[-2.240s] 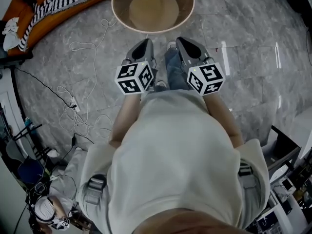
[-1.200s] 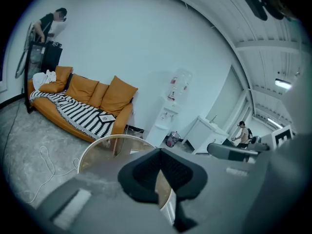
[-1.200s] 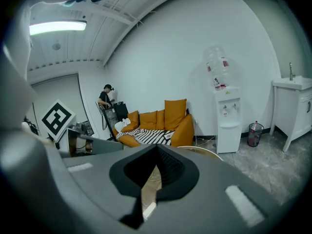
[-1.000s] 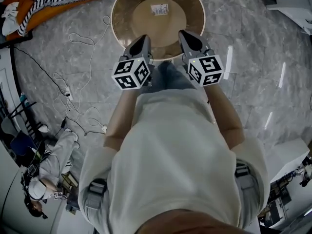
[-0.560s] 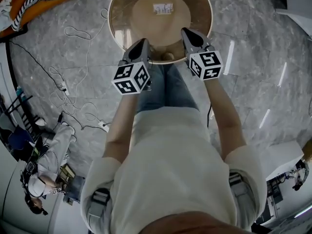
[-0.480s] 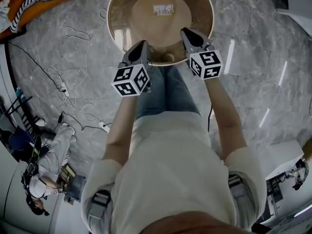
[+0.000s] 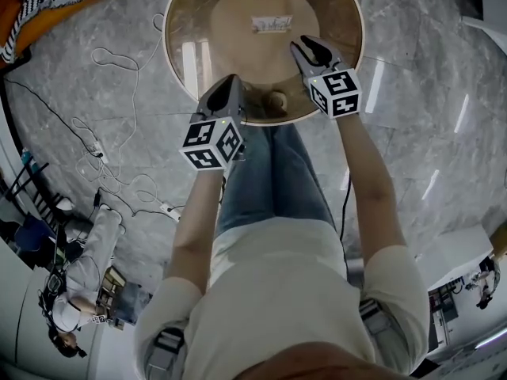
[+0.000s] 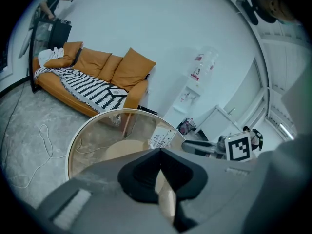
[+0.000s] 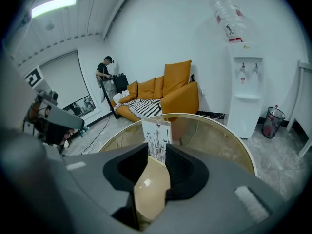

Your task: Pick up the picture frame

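Note:
The picture frame (image 7: 272, 24) is a small clear stand with a black-and-white print, upright on the round glass table (image 7: 184, 50). My right gripper (image 7: 305, 49) hovers over the table just short of the frame, jaws opening, nothing between them. In the right gripper view the frame (image 9: 157, 138) stands straight ahead beyond the parted jaws of that gripper (image 9: 157, 156). My left gripper (image 7: 230, 82) is shut at the table's near rim, empty. In the left gripper view the frame (image 8: 159, 138) shows past the tips of that gripper (image 8: 159, 151), with the right gripper (image 8: 207, 147) to its right.
An orange sofa (image 8: 90, 67) with a striped blanket stands behind the table. Cables (image 7: 119, 70) trail over the marble floor on the left. A water dispenser (image 9: 246, 87) and a bin (image 9: 272, 121) stand by the wall. A person (image 7: 75, 307) is at the lower left.
Both grippers have come down and forward over the glass table. The right one has gone further, close to the frame, and its jaws have parted. The left stays shut.

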`<state>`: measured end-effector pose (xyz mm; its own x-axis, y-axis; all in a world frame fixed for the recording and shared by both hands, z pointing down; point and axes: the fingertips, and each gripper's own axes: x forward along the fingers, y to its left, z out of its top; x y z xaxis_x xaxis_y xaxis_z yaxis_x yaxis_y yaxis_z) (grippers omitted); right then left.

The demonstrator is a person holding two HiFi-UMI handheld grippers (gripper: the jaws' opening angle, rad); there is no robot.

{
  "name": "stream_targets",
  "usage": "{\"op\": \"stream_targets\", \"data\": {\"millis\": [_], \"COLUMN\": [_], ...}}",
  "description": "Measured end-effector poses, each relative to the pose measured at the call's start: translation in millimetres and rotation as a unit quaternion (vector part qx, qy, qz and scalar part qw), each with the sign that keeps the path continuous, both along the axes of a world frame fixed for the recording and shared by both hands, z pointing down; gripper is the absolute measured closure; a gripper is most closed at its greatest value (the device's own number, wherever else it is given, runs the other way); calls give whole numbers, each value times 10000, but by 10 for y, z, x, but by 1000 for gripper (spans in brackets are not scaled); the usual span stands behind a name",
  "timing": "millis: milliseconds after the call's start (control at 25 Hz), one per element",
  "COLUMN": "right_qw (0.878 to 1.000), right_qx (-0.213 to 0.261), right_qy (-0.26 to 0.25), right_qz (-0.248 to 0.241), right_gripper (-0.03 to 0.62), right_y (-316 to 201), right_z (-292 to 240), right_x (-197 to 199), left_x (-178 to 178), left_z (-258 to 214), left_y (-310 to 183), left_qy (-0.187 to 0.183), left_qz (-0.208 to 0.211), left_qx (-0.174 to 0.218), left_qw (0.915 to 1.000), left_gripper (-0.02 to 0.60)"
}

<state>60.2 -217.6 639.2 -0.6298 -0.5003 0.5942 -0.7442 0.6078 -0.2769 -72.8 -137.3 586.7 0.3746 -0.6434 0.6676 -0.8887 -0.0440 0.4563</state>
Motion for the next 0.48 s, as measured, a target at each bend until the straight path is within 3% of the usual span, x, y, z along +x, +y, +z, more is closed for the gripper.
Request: {"op": "stream_targets", "data": {"millis": [480], "right_qw": [9966], "right_qx": [122], "right_qy": [375], "right_qz": [-725], "right_gripper": [337], "right_y": [-292], "right_z": [741], "right_x": [-251], "left_x": [-174], "left_z": [481], "left_y": [-222], "left_qy": [51], "left_qz": [-85], "left_qx": [-132], "left_qw": [9999], "left_gripper": [581]}}
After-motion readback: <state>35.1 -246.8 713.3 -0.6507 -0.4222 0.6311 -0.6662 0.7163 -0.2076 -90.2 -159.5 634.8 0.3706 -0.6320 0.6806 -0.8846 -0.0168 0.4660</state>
